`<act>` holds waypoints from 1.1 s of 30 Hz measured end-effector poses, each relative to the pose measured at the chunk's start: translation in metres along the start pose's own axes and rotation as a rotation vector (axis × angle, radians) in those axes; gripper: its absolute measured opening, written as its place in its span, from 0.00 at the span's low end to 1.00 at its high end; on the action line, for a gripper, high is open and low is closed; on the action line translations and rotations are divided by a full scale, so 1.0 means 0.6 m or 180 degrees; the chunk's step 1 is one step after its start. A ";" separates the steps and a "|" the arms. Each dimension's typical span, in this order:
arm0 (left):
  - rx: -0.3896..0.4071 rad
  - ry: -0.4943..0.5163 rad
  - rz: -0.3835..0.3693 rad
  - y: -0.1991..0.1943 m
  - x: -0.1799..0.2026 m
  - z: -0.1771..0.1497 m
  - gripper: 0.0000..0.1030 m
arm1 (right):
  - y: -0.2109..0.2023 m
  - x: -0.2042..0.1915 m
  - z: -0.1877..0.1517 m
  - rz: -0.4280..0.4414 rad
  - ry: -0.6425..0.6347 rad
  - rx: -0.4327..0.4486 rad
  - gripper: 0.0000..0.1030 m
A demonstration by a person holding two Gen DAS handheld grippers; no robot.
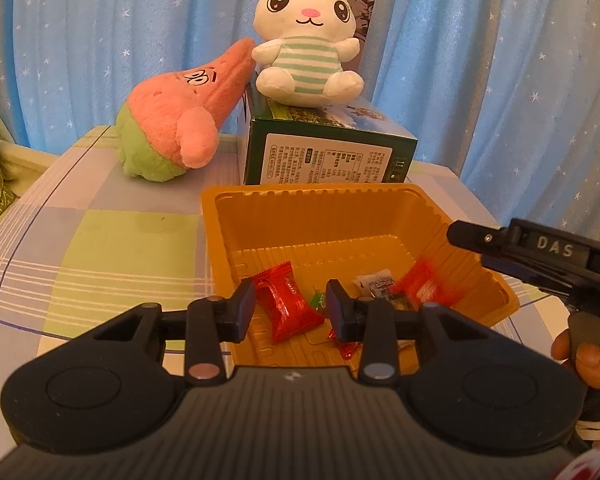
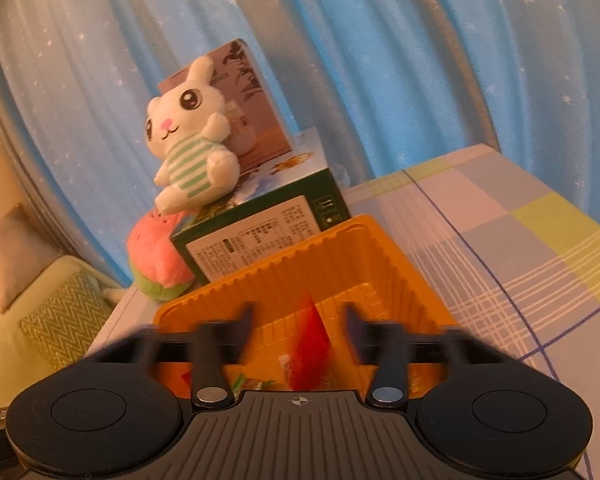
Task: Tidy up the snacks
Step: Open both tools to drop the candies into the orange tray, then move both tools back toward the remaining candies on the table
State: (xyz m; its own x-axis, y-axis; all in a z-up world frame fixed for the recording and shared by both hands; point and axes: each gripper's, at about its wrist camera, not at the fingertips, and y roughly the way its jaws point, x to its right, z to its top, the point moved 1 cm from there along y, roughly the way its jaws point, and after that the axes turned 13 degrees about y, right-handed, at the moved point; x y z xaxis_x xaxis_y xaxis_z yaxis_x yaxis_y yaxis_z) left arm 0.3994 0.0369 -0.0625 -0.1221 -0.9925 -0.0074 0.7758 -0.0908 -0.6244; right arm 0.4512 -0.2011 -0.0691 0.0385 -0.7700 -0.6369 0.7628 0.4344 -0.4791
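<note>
**Visitor:** Blue star-print curtains behind, a checked cloth on the tabletop [image 1: 100, 248]. Why is the orange tray [image 1: 380, 216] pushed up to the green box [image 1: 324, 152] at the far edge?

**Me:** I'd say so the snacks gather in one spot, with the white bunny plush [image 1: 306, 40] and the pink plush [image 1: 180, 120] out of the way. My left hand-held gripper [image 1: 291, 312] hangs over the tray's near rim, fingers slightly apart, nothing clamped; a red packet [image 1: 288, 308] lies on the tray floor below.

**Visitor:** And the right?

**Me:** My right hand-held gripper [image 2: 298, 330] stands apart over the tray's right side; a blurred red packet [image 2: 308, 344] shows between the fingers, seemingly loose. Crinkly red wrappers, one white sachet [image 1: 374, 282], one green sweet [image 1: 318, 300], all inside.
</note>
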 end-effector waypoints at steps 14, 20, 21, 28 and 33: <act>0.0009 0.0069 -0.0002 -0.002 0.008 0.001 0.34 | -0.014 0.008 0.010 -0.0062 0.0000 0.0050 0.65; 0.0049 0.0104 0.0044 -0.010 0.014 -0.004 0.34 | -0.028 0.012 0.006 -0.0152 -0.0074 0.0062 0.65; 0.0054 0.0111 0.0045 -0.013 0.016 -0.004 0.34 | -0.032 0.013 0.005 -0.0162 -0.0074 0.0068 0.65; 0.0140 0.0205 0.0050 -0.047 0.034 -0.013 0.34 | -0.073 0.010 -0.010 -0.0167 -0.0097 0.0121 0.65; 0.0176 0.0260 0.0032 -0.091 0.046 -0.037 0.35 | -0.118 0.000 -0.047 -0.0259 -0.0415 0.0141 0.65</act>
State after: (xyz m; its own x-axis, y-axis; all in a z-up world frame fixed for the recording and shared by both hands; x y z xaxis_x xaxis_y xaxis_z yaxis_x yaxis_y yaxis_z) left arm 0.3400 0.0166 -0.0463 -0.1624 -0.9836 -0.0786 0.8100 -0.0874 -0.5798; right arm 0.3790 -0.2186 -0.0521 0.0566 -0.8572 -0.5119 0.7945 0.3492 -0.4969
